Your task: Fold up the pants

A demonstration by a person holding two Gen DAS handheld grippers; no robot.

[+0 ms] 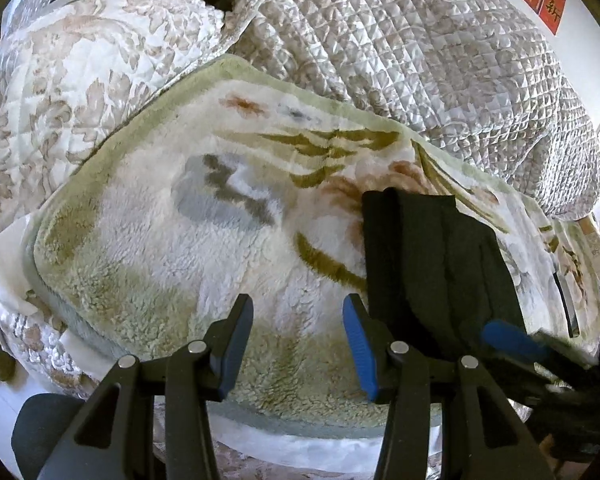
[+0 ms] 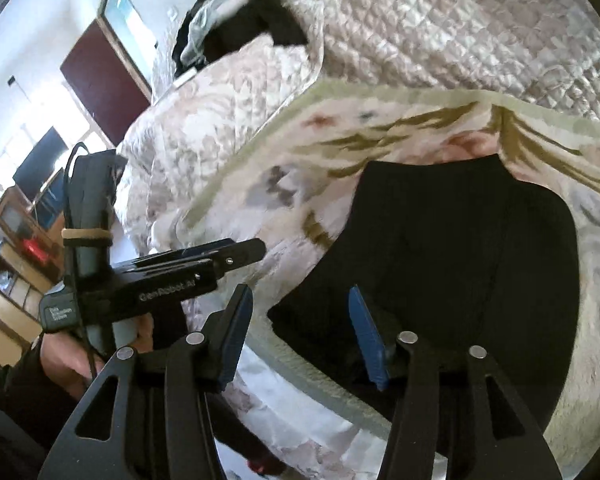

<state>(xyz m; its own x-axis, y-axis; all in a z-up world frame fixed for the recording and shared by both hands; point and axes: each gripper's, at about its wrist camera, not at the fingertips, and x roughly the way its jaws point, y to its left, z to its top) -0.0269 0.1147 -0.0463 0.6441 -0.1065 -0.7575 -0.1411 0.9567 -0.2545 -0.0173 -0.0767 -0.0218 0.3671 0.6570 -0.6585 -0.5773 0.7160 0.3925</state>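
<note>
The black pants [image 2: 452, 264] lie folded on the fleece blanket [image 1: 148, 240], ahead of and under the right gripper [image 2: 300, 336], whose fingers stand wide with nothing between them. The left gripper [image 1: 298, 344], also spread wide and empty, has the pants [image 1: 432, 256] just beyond its right finger [image 1: 358, 344]. A quilt [image 1: 420, 52] lies farther ahead.

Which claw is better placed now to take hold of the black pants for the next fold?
Probably the right claw: it is open, with the black pants directly ahead. The left claw is open too, but faces bare fleece blanket, with the pants off to its right.
</note>
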